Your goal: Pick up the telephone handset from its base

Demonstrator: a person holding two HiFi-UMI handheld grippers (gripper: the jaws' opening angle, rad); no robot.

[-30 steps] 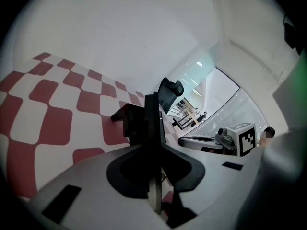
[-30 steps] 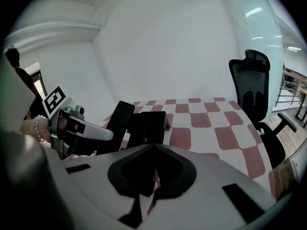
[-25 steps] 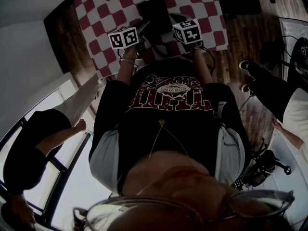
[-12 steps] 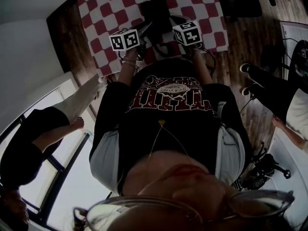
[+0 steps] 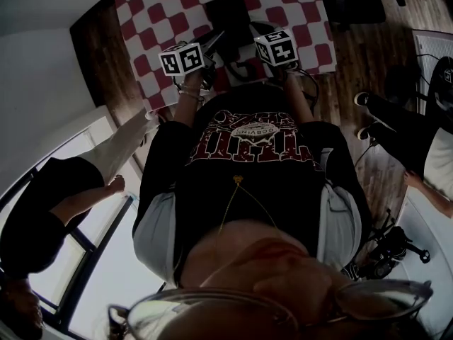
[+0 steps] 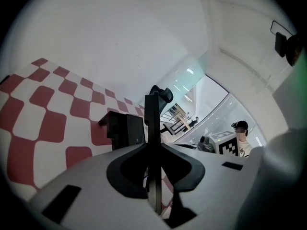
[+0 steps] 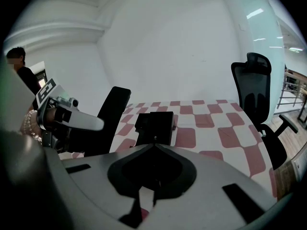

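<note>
The black handset [image 6: 153, 111] stands edge-on between the jaws of my left gripper [image 6: 154, 145], which is shut on it. In the right gripper view the handset [image 7: 111, 121] is a long dark slab tilted up, left of the base, with the left gripper [image 7: 72, 119] below it. The black telephone base [image 7: 154, 126] sits on the red-and-white checkered tablecloth [image 7: 211, 128], and shows as well in the head view as the base [image 5: 228, 18]. My right gripper [image 7: 154, 142] points at the base from the near side, jaws together, holding nothing.
A black office chair [image 7: 254, 92] stands at the table's right end. One person [image 5: 64, 190] stands on the left by the window, and another person's shoes [image 5: 368, 112] are on the wooden floor at the right. A white wall rises behind the table.
The left gripper with the handset has edged slightly upward over the table. The right gripper has stayed where it was.
</note>
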